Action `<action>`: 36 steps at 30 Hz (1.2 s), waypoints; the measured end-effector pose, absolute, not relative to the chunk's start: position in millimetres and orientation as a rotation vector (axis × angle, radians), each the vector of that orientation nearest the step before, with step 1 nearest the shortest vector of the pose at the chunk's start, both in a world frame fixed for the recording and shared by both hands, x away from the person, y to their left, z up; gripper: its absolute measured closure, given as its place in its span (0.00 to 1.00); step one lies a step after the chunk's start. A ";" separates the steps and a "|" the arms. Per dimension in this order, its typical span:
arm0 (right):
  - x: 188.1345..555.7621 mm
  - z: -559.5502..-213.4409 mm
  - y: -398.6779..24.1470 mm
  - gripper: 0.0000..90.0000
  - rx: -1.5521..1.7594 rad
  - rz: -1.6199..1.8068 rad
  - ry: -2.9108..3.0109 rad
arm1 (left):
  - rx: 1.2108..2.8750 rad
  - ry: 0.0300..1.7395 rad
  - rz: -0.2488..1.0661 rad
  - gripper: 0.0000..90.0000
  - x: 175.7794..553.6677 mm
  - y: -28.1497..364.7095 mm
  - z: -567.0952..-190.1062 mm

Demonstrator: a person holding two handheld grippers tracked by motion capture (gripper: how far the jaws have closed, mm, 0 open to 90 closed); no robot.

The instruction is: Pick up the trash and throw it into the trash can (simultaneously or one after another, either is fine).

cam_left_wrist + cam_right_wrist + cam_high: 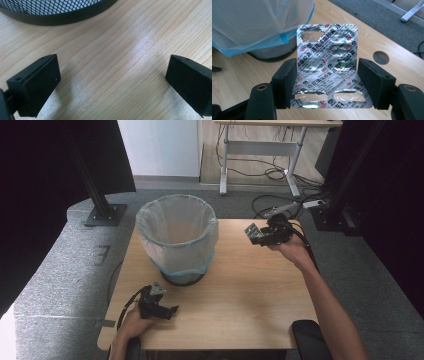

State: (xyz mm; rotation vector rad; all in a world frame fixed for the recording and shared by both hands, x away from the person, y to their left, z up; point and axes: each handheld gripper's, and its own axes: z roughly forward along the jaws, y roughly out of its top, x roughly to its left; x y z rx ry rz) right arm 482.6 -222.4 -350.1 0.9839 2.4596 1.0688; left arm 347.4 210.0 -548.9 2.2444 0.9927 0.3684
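A silver foil blister pack printed with red and black characters, several of its pockets torn open, stands between the fingers of the right gripper, which press against its two side edges and hold it up above the light wooden table; the sheet bends along a crease low down, and one pocket near its right side shows something green; in the high view the right gripper hangs over the far right part of the table, held by the person's right hand; just to its left stands a black wire-mesh waste bin lined with a translucent white bag edged in blue, near the middle of the table's far half; the left gripper rests low at the near left, close to the bin's base, its fingers spread wide apart with only bare wood between them; a round cable hole is cut in the table beyond the pack; grey carpet surrounds the table.
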 end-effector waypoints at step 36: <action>484.6 -268.3 -181.9 0.37 0.886 1.168 2.471 | 2.245 0.993 0.366 0.00 347.4 210.0 -548.8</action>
